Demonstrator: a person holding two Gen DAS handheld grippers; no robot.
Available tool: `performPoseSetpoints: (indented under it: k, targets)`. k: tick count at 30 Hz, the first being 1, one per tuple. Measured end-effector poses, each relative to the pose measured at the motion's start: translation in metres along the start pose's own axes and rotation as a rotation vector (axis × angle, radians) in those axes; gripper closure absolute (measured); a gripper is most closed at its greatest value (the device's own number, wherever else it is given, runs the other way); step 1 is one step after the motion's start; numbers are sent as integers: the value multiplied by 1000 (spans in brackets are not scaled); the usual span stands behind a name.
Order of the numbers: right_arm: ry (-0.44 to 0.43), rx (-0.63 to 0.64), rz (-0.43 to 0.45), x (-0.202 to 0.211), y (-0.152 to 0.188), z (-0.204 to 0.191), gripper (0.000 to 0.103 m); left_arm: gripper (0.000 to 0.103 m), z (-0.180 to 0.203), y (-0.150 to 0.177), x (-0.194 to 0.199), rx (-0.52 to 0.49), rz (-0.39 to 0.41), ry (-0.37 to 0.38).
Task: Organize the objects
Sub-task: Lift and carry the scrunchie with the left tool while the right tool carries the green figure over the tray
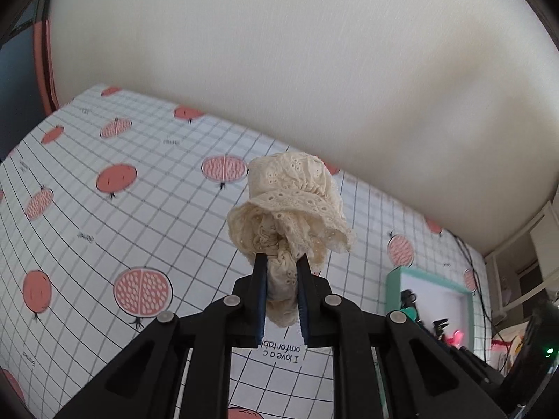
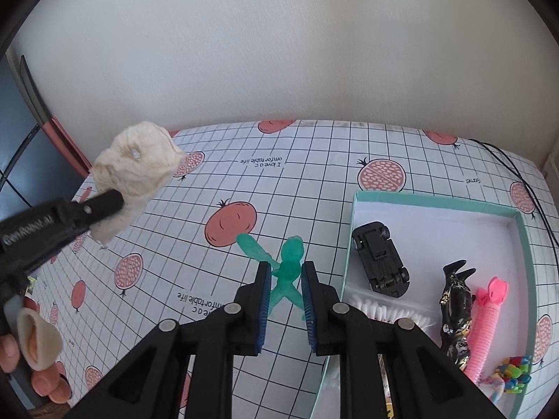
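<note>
While two tongs grip, box [image 2: 524,241] holds perhaps six toys

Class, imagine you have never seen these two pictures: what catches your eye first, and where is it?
First, the cream lace scrunchie clamped in the left tool, lifted above the pomegranate-print tablecloth. Next, the green stretchy toy figure pinched in the right tool, just left of the mint box holding an upturned black toy car.
</note>
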State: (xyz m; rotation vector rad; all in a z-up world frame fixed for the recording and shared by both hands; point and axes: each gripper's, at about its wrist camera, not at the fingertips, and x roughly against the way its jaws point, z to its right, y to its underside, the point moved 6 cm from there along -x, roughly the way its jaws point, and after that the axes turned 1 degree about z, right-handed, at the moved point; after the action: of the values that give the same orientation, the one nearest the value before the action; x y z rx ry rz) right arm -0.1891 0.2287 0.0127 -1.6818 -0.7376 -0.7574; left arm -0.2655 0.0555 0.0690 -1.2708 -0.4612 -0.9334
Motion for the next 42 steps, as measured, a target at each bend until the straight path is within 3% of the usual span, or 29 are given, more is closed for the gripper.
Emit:
performPoseSetpoints:
  k: [18,42]
  targets:
    - [4,-12,10,16,-6,10,84,87,17,-14,29,-32,43,22]
    - [140,-285,25,54,-5,147,84,87,102,11,27,-110,-2,162]
